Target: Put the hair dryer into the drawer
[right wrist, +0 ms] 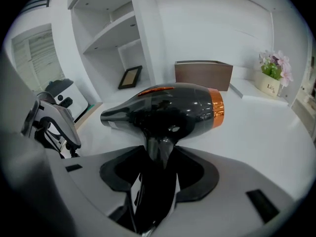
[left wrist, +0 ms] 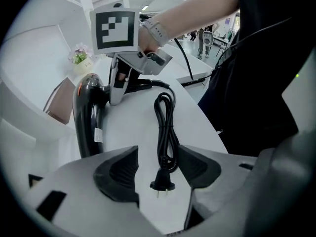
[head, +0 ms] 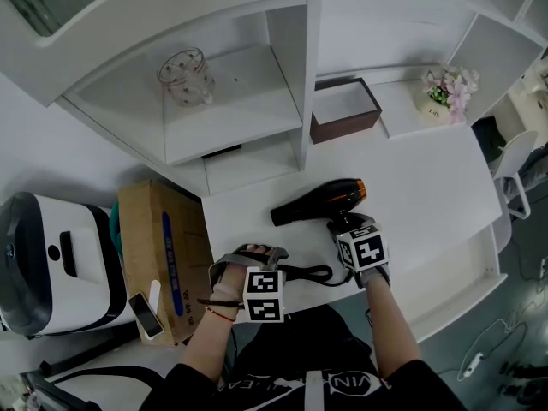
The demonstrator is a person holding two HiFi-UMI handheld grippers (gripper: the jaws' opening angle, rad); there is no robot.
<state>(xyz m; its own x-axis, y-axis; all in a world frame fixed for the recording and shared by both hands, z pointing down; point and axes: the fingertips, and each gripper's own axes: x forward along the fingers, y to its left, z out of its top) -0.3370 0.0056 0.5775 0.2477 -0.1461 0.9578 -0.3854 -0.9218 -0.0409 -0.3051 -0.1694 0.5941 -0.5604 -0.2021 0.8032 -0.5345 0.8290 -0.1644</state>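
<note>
Task barely started: hair dryer [head: 321, 202] lies on bench [head: 428, 178], nearer the person than brown box [head: 344, 110]. Right gripper [right wrist: 160, 169] jaws wide, straddling handle [right wrist: 159, 149], not clamped. Left gripper [left wrist: 158, 169] jaws wide over plug [left wrist: 162, 184], nothing gripped. No open drawer in view.

Glass jar [head: 184, 77] upright on far-left shelf [head: 235, 127]. Brown box [head: 344, 110] far centre. Flower pot [head: 449, 92] far right. Cardboard box [head: 163, 251] left, phone [head: 145, 315] at its near edge. White appliance [head: 47, 264] leftmost.
</note>
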